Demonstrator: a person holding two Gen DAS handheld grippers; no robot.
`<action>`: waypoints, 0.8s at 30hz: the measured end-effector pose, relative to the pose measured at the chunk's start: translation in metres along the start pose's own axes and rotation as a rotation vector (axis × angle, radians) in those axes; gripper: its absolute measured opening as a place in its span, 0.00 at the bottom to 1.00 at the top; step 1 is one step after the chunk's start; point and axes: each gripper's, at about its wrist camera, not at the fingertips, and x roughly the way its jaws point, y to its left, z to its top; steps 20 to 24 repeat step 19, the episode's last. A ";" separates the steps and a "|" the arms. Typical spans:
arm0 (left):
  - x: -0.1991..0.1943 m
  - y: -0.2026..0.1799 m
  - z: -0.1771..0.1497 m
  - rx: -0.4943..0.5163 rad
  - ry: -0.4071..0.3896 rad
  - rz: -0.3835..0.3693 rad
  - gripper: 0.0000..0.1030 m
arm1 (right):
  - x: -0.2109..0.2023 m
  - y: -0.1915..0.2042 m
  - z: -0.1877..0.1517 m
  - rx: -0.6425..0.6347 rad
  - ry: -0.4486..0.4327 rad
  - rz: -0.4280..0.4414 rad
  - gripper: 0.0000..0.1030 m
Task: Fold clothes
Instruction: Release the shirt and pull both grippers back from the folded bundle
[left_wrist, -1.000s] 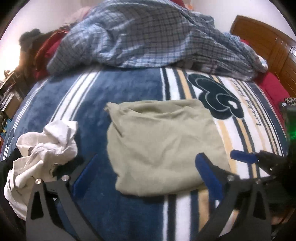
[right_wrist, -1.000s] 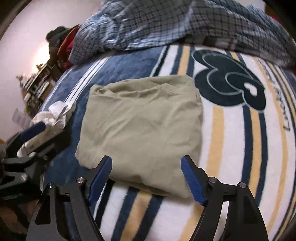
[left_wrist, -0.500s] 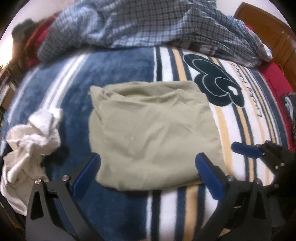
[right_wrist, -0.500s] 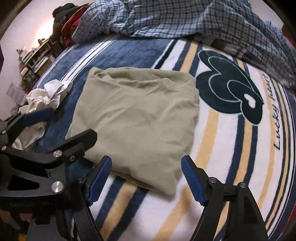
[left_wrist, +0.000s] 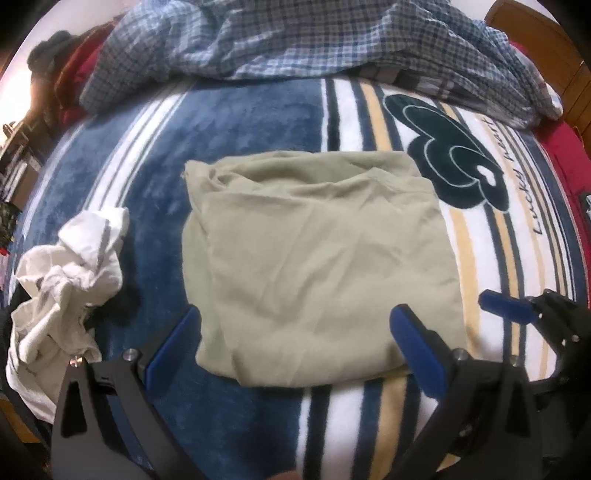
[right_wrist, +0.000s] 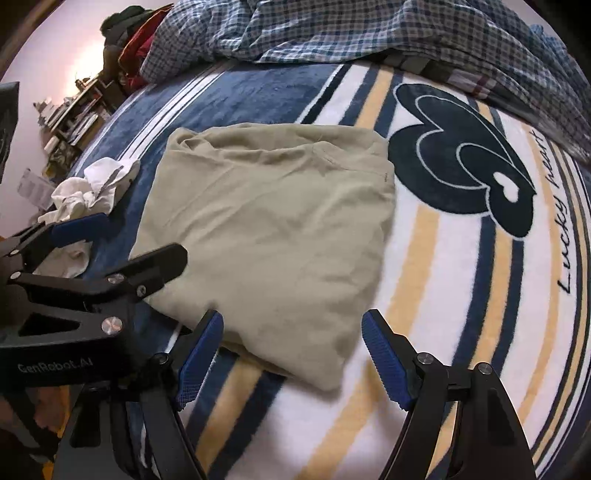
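A striped blanket (left_wrist: 240, 122) with a dark heart motif is spread over the bed, and a plaid quilt (left_wrist: 314, 33) is heaped along its far side. Near the middle of the blanket an olive garment (left_wrist: 314, 258) is laid as a compact, roughly square packet, so its folding is judged largely done; a last fold or a tidy-up may be left. A crumpled white garment (left_wrist: 70, 280) is seen to its left, not yet folded. The left gripper (left_wrist: 295, 347) is held spread wide over the packet's near edge, nothing pinched. The right gripper (right_wrist: 291, 354) is likewise parted over the near right corner, with no cloth clamped.
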 end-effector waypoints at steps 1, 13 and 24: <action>-0.001 0.001 0.000 -0.002 -0.008 0.001 0.99 | 0.000 0.000 0.000 -0.001 0.001 0.001 0.76; 0.004 -0.003 0.002 -0.016 0.037 0.004 1.00 | -0.002 0.012 0.007 -0.074 0.002 -0.042 0.76; 0.006 -0.002 -0.001 -0.019 0.011 0.024 0.99 | -0.002 0.008 0.006 -0.059 -0.007 -0.031 0.76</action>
